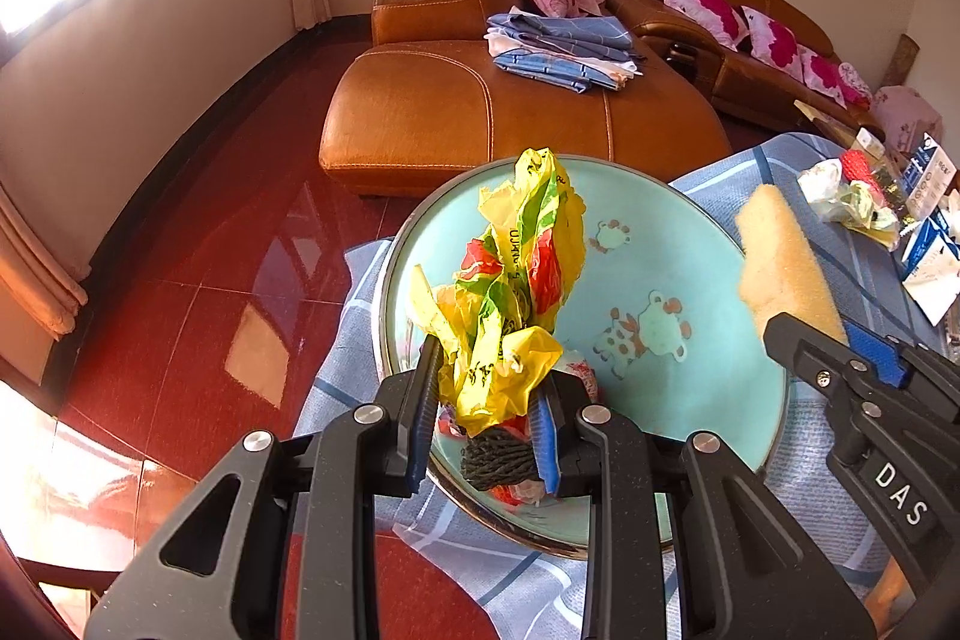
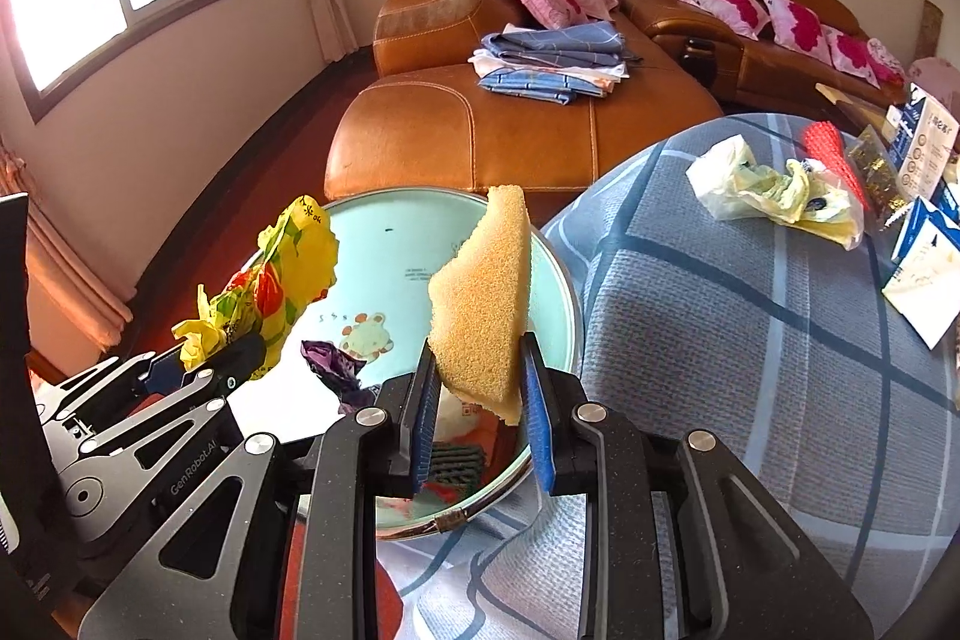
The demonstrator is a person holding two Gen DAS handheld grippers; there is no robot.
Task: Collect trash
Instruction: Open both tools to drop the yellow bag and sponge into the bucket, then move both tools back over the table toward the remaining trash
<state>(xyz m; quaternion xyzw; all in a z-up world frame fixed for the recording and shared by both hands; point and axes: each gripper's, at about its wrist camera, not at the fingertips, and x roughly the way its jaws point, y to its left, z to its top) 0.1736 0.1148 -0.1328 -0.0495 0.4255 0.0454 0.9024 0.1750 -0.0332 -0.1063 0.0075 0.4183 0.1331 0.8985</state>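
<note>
My left gripper (image 1: 489, 388) is shut on a crumpled yellow plastic bag (image 1: 519, 280) printed in red and green, held over a light blue basin (image 1: 678, 244) with cartoon animals. Several scraps lie in the basin, among them a dark scouring pad (image 1: 498, 463) and a purple wrapper (image 2: 333, 364). My right gripper (image 2: 480, 400) is shut on a yellow sponge (image 2: 486, 304), held above the basin's (image 2: 390, 244) right rim. The right gripper (image 1: 840, 358) with the sponge (image 1: 786, 268) also shows in the left wrist view. The left gripper (image 2: 210, 358) and yellow bag (image 2: 282, 274) appear in the right wrist view.
A blue checked cloth (image 2: 750, 340) covers the table. On its far right lie a crumpled clear bag (image 2: 774, 196), a red mesh piece (image 2: 834, 160) and white cartons (image 2: 924, 268). An orange leather sofa (image 2: 480, 130) with folded sheets (image 2: 552, 64) stands behind, over a red tiled floor (image 1: 198, 304).
</note>
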